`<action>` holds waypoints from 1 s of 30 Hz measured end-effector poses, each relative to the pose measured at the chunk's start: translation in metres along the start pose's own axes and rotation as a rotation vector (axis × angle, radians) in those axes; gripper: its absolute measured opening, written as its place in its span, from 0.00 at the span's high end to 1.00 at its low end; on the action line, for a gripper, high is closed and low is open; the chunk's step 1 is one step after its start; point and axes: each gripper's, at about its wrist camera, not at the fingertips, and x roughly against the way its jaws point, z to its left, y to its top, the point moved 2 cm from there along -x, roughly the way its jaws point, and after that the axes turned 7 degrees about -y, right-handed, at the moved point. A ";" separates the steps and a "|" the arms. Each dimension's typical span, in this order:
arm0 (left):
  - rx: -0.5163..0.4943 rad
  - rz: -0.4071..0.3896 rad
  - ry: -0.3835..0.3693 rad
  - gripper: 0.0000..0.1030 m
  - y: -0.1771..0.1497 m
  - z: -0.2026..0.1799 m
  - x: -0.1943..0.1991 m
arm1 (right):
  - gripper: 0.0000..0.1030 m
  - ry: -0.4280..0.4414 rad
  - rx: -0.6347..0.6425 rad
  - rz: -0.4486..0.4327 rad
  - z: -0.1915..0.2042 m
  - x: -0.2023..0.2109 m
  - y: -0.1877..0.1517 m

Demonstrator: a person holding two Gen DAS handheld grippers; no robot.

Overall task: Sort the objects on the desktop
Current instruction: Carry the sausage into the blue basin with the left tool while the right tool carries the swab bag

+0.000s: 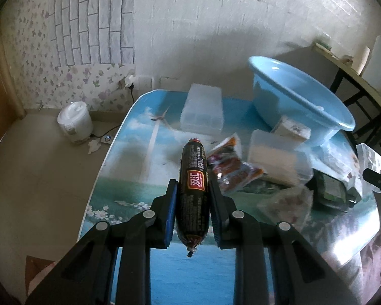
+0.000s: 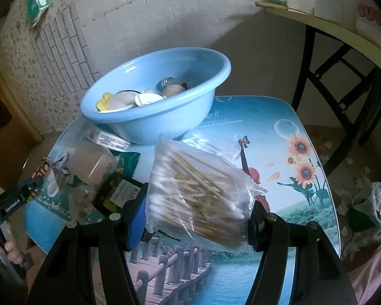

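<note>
Left gripper (image 1: 193, 190) clenched on a dark plastic-wrapped sausage with red label (image 1: 192, 178), held lengthwise above the picture-printed table (image 1: 129, 137). Right gripper (image 2: 198, 218) clenched on a clear plastic bag of wooden cotton swabs (image 2: 190, 190), held above the table's near edge. Light blue plastic basin (image 2: 149, 119) sits at the far edge, holding small items.

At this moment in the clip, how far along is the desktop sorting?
Partly done: the blue basin already holds several small items. In hand: the left tool is shut on a dark sausage stick, and the right tool is shut on a bag of cotton swabs. Left on the table: a snack packet, a clear lidded box, a toothpick tub and a dark packet.
</note>
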 end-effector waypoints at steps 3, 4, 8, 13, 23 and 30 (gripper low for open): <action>-0.011 -0.019 -0.009 0.78 0.003 -0.009 0.007 | 0.43 0.016 -0.001 -0.008 0.002 0.005 0.000; -0.013 -0.025 -0.013 0.78 0.005 -0.011 0.010 | 0.43 0.022 -0.002 -0.007 0.003 0.006 0.000; -0.012 -0.050 -0.020 0.78 0.015 -0.019 0.021 | 0.43 0.027 0.006 -0.009 0.004 0.010 0.005; -0.012 -0.076 -0.031 0.78 0.031 -0.029 0.028 | 0.43 0.045 0.019 -0.027 0.005 0.014 0.016; -0.027 -0.074 -0.067 0.78 0.063 -0.055 0.020 | 0.43 0.063 0.032 -0.029 0.003 0.014 0.050; -0.064 -0.072 -0.118 0.78 0.092 -0.084 0.007 | 0.43 0.081 0.050 -0.024 0.007 0.008 0.076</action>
